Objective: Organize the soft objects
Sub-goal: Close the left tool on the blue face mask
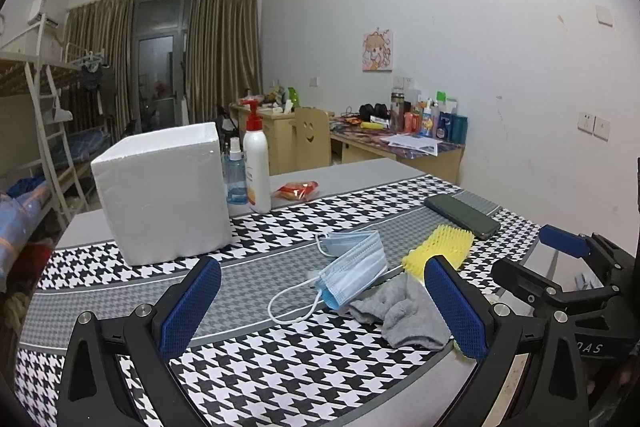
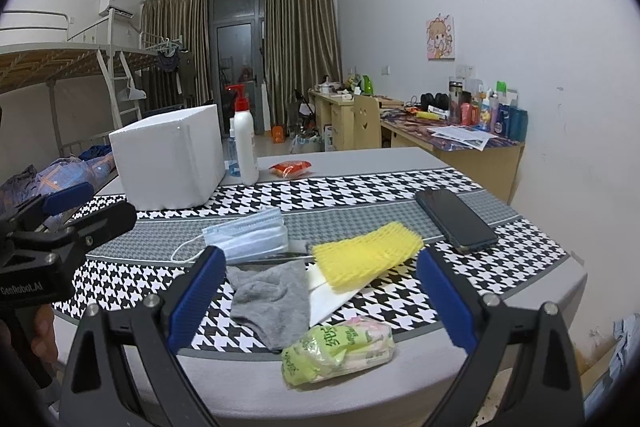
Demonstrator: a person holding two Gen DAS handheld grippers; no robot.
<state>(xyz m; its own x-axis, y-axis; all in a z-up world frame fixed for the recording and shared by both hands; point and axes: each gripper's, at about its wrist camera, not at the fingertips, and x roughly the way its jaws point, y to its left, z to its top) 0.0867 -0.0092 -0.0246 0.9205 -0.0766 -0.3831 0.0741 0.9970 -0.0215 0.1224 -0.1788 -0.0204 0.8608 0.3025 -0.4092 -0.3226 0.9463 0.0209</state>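
A blue face mask (image 1: 352,269) (image 2: 250,233) lies on the houndstooth tablecloth (image 1: 280,379), with a grey sock (image 1: 404,311) (image 2: 270,297) just nearer me. A yellow foam net sleeve (image 1: 438,247) (image 2: 366,253) rests to their right over a white sheet (image 2: 324,297). A green tissue pack (image 2: 340,351) sits at the table's near edge. A white foam box (image 1: 164,193) (image 2: 170,161) stands at the back left. My left gripper (image 1: 320,307) is open, low over the cloth before the mask. My right gripper (image 2: 320,301) is open too, with the sock and net between its fingers' line.
A dark phone (image 1: 462,215) (image 2: 456,221) lies at the right. A white pump bottle (image 1: 257,163) (image 2: 245,143), a blue spray bottle (image 1: 235,173) and a red snack packet (image 1: 296,190) (image 2: 290,168) stand behind. A cluttered desk (image 2: 472,147) lines the far wall; a bunk bed (image 1: 44,131) is left.
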